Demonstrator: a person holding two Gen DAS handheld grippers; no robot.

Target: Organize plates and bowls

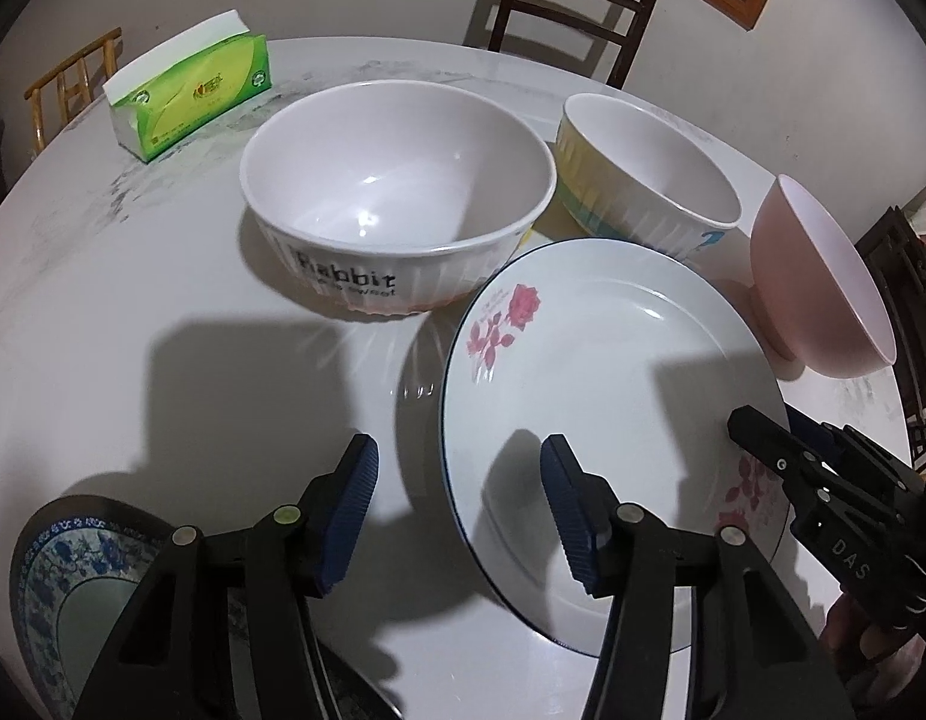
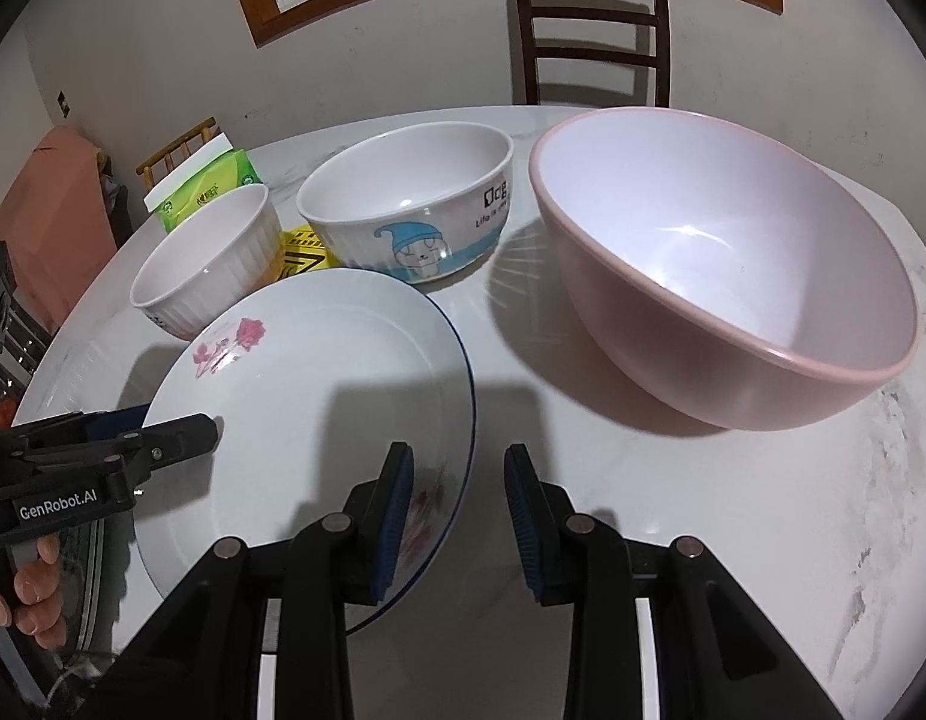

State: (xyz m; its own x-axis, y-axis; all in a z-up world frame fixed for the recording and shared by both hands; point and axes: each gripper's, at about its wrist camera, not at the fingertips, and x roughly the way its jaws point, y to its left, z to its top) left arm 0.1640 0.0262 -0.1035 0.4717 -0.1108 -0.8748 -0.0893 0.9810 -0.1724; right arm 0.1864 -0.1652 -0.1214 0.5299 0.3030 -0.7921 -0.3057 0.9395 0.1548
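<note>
Left wrist view, your left gripper (image 1: 460,510): fingers spread wide, holding nothing; the near rim of the rose plate (image 1: 613,420) lies in the gap between them.
Left wrist view, rose plate: white with a dark rim line and pink flowers, flat on the white table (image 1: 163,300); this is your landmark.
Left wrist view, your right gripper (image 1: 823,480): reaches in over the plate's right edge; you cannot tell from here how its fingers stand.
Left wrist view, bowls: the ribbed "Rabbit" bowl (image 1: 397,192) stands just behind the plate to the left, the cartoon bowl (image 1: 643,174) just behind it, the pink bowl (image 1: 823,276) close to its right.
Left wrist view, other items: a blue-patterned plate (image 1: 73,570) lies well left of the rose plate; a green tissue pack (image 1: 193,90) stands far behind it.

Right wrist view, your right gripper (image 2: 460,516): fingers spread, gripping nothing, straddling the right rim of the rose plate (image 2: 307,396).
Right wrist view, your left gripper (image 2: 163,438): comes in over the plate's left rim; how its fingers stand is unclear from this side.
Right wrist view, bowls: the pink bowl (image 2: 721,264) stands upright right of the plate, apart from it; the cartoon bowl (image 2: 409,204) and the ribbed bowl (image 2: 211,258) stand behind it.
</note>
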